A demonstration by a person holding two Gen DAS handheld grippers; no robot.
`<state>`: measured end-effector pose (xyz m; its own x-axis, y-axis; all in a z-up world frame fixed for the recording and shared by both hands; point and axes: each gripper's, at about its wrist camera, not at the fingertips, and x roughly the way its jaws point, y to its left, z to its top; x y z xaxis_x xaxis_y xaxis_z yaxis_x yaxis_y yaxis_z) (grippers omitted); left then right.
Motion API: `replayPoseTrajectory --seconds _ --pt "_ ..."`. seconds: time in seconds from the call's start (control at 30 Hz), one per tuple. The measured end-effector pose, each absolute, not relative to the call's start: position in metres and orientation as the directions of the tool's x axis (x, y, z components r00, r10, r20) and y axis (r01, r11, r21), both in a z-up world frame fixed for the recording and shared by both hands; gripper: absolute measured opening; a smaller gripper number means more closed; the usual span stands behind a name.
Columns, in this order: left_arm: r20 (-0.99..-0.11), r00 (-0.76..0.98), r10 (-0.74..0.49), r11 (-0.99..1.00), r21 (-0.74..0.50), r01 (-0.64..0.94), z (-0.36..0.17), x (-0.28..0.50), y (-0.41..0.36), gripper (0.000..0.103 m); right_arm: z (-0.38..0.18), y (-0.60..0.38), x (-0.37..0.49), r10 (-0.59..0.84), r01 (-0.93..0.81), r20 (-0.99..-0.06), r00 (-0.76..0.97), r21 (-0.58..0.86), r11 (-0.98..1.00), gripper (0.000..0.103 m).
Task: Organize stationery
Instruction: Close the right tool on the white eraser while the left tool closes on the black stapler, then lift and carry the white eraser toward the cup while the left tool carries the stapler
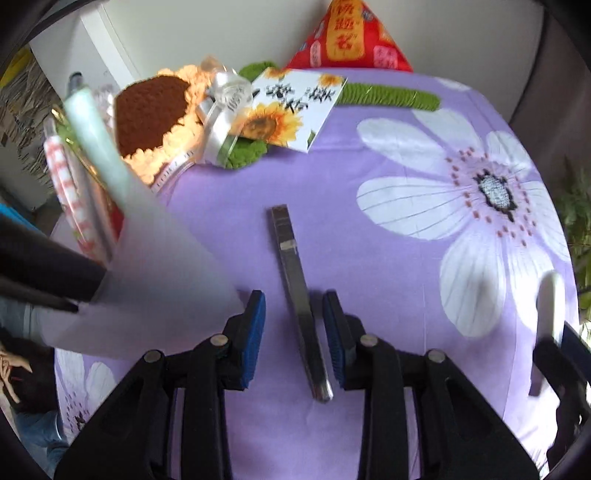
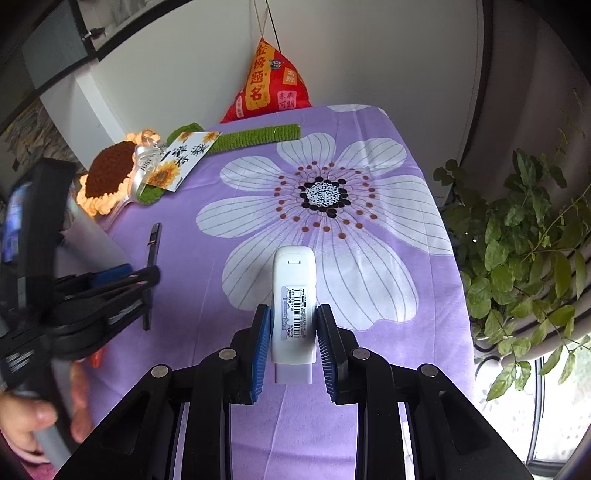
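Note:
A slim metal utility knife (image 1: pixel 291 266) lies flat on the purple flowered cloth (image 1: pixel 369 192), running away from me. My left gripper (image 1: pixel 294 308) stands open astride its near half, and neither blue pad presses on it. The right wrist view shows the same left gripper (image 2: pixel 133 276) straddling the knife (image 2: pixel 154 240). My right gripper (image 2: pixel 294 314) is shut on a white plastic case with a barcode label (image 2: pixel 294 291), held above the cloth. That case (image 1: pixel 550 302) also shows at the far right of the left wrist view. A blurred translucent pen cup (image 1: pixel 155 273) with several pens (image 1: pixel 88 122) is at the left.
A crocheted sunflower (image 1: pixel 147 110), a sunflower card (image 1: pixel 291 107), a green knitted stem (image 1: pixel 391 96) and a red pyramid cushion (image 1: pixel 347 33) sit along the far edge by the wall. A leafy plant (image 2: pixel 517 240) stands beyond the table's right edge. A person's hand (image 2: pixel 29 417) is at the lower left.

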<state>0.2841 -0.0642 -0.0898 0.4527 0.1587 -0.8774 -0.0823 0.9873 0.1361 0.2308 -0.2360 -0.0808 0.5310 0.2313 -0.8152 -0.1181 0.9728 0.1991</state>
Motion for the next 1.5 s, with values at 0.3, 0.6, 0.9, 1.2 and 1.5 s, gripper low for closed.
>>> replayPoseTrajectory --seconds 0.3,0.6,0.9,1.2,1.5 --pt "-0.894 0.440 0.082 0.996 0.094 0.004 -0.092 0.281 -0.072 0.009 -0.082 -0.242 0.231 0.275 -0.131 -0.798 0.536 0.244 0.961 0.026" --pt "-0.921 0.367 -0.134 0.977 -0.062 0.202 -0.091 0.239 -0.079 0.009 -0.083 -0.241 0.229 0.276 -0.142 -0.804 0.527 0.237 0.961 0.026" --pt "-0.931 0.349 -0.105 0.971 -0.020 0.239 -0.090 0.227 -0.082 0.020 -0.090 -0.228 0.222 0.246 -0.148 -0.834 0.493 0.198 0.969 0.026" --pt "-0.900 0.432 -0.054 0.968 0.058 0.242 -0.083 0.244 -0.099 0.048 -0.094 -0.229 0.226 0.239 -0.131 -0.854 0.462 0.201 0.971 0.027" --pt "-0.915 0.398 -0.061 0.977 0.026 0.210 -0.090 0.261 -0.095 0.010 -0.093 -0.219 0.247 0.192 -0.142 -0.874 0.447 0.142 0.980 0.027"
